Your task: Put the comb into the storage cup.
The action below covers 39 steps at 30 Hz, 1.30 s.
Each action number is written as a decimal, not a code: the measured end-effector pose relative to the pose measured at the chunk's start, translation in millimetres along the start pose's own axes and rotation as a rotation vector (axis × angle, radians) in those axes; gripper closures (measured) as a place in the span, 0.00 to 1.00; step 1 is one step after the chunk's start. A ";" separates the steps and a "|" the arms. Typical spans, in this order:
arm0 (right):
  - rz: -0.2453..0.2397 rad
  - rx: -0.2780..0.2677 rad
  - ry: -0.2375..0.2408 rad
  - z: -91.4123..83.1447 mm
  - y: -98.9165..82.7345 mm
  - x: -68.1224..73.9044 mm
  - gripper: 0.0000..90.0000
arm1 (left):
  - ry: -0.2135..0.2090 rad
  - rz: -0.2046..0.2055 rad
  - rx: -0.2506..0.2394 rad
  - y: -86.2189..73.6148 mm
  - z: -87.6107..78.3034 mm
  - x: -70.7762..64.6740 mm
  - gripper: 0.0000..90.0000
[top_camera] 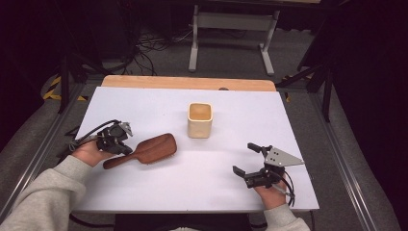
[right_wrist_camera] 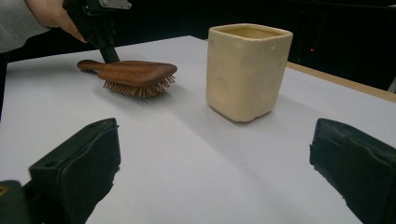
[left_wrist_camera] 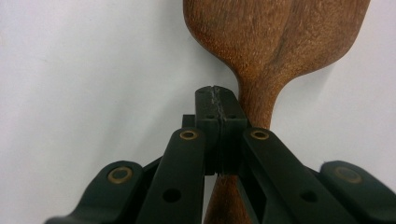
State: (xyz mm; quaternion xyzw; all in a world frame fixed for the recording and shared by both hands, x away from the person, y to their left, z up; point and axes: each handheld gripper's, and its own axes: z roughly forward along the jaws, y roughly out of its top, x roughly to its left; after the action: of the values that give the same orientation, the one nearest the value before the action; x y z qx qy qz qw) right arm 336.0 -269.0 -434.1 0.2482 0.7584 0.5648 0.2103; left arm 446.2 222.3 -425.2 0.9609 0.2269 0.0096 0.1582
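Two claws: left claw pinched shut over the hairbrush handle, right claw gaping wide, empty.

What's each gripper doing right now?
Left gripper: shut, empty, above the hairbrush handle.
Right gripper: open, empty.

A lab or test room — a recording rig rather than a home. A white table with a wooden edge sits inside a metal frame; at twelve o'clock, loose cables trail over grey carpet beside a grey stand — dark surroundings.
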 end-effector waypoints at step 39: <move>0.000 0.004 0.000 1.4 -0.5 0.7 0.03 | -0.002 0.091 -0.035 7.5 2.0 -20.9 0.19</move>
State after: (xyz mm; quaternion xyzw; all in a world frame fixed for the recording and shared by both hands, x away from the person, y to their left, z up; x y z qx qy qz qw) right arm 336.2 -267.6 -435.0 0.2488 0.7595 0.5632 0.2100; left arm 430.8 206.2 -423.7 0.9673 0.1827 0.0198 0.1747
